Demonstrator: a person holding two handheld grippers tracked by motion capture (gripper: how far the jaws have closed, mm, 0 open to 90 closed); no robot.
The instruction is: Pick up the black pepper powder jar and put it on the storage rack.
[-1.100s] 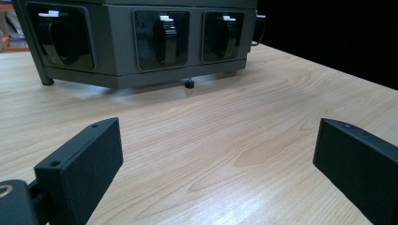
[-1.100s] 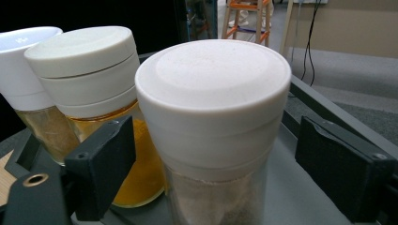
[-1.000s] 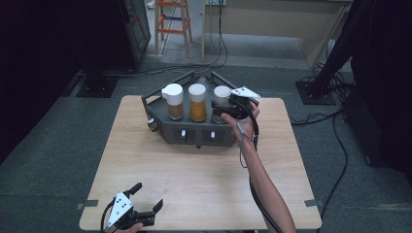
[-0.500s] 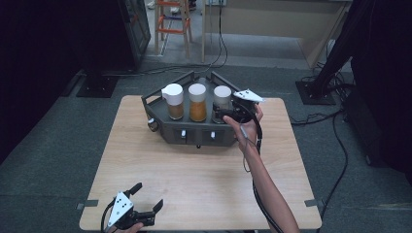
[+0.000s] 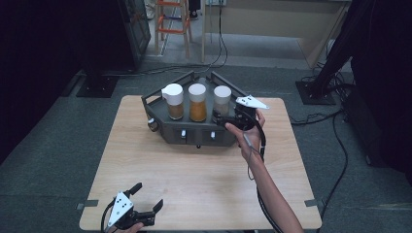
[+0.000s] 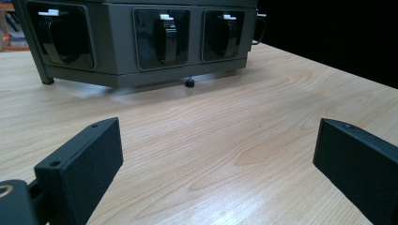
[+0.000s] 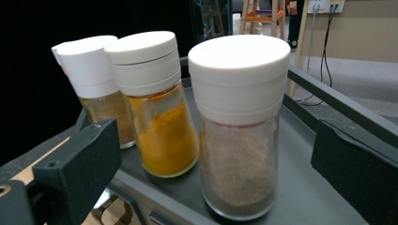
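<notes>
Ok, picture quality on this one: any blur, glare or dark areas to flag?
High view: soft overall, surroundings nearly black, the table evenly lit. Left gripper view: wood sharp, a faint sheen near the bottom edge. Right gripper view: the grey spice jar crisp, background blurred, left side dark.

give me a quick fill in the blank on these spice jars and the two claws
1. The grey rack holds ___ spice jars with white lids.
2. The middle jar holds a powder coloured ___.
3. The right claw is open, with its jaws on either side of the jar of ___ powder.
4. The left claw is open above the bare wooden ___.

Missing words: three; yellow-orange; grey-brown; table
</notes>
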